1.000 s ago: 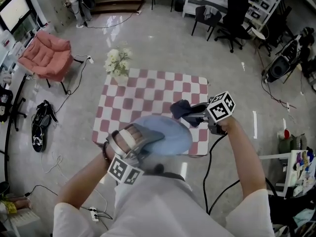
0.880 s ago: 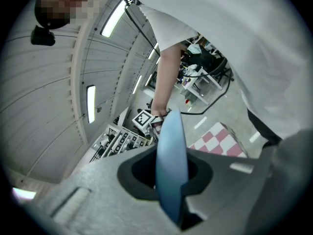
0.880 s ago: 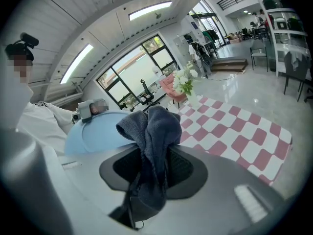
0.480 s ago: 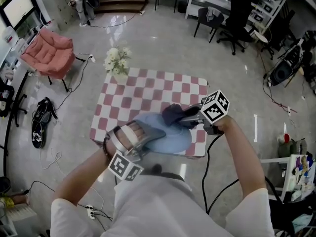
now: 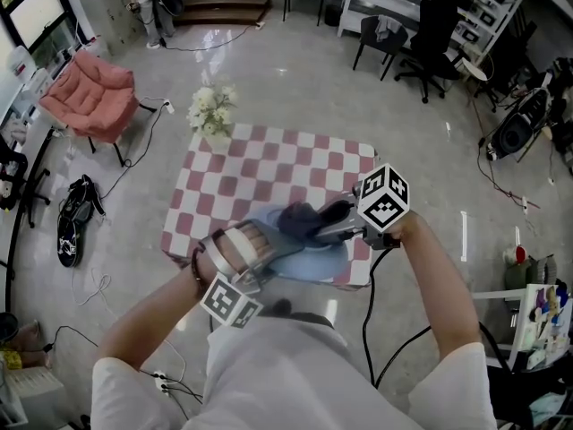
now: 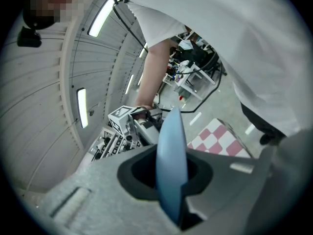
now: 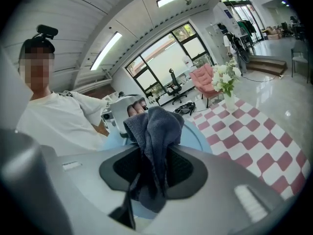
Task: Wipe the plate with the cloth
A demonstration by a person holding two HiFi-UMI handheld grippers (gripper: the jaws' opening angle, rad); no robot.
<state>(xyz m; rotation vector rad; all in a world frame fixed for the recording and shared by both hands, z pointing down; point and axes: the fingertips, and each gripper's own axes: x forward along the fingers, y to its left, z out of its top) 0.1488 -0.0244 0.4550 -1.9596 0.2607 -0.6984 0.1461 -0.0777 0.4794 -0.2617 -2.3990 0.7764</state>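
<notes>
A light blue plate [image 5: 315, 256] is held over the near edge of the checkered table [image 5: 269, 173], gripped at its left rim by my left gripper [image 5: 267, 245]. In the left gripper view the plate [image 6: 170, 146] shows edge-on between the jaws of the left gripper [image 6: 172, 192]. My right gripper [image 5: 315, 226] is shut on a dark blue-grey cloth [image 5: 298, 217], which lies bunched against the plate's upper face. The right gripper view shows the cloth [image 7: 157, 127] hanging from the right gripper [image 7: 154, 176], with the plate [image 7: 198, 140] behind it.
A vase of white flowers [image 5: 213, 112] stands at the table's far left corner. On the floor to the left are a pink chair [image 5: 88, 95] and a black bag [image 5: 73, 218]. Office chairs [image 5: 421, 30] stand at the far right.
My right gripper has carried the cloth leftward from the plate's right rim onto its face. The plate has sunk a little and tilted, and the left gripper holds it as before.
</notes>
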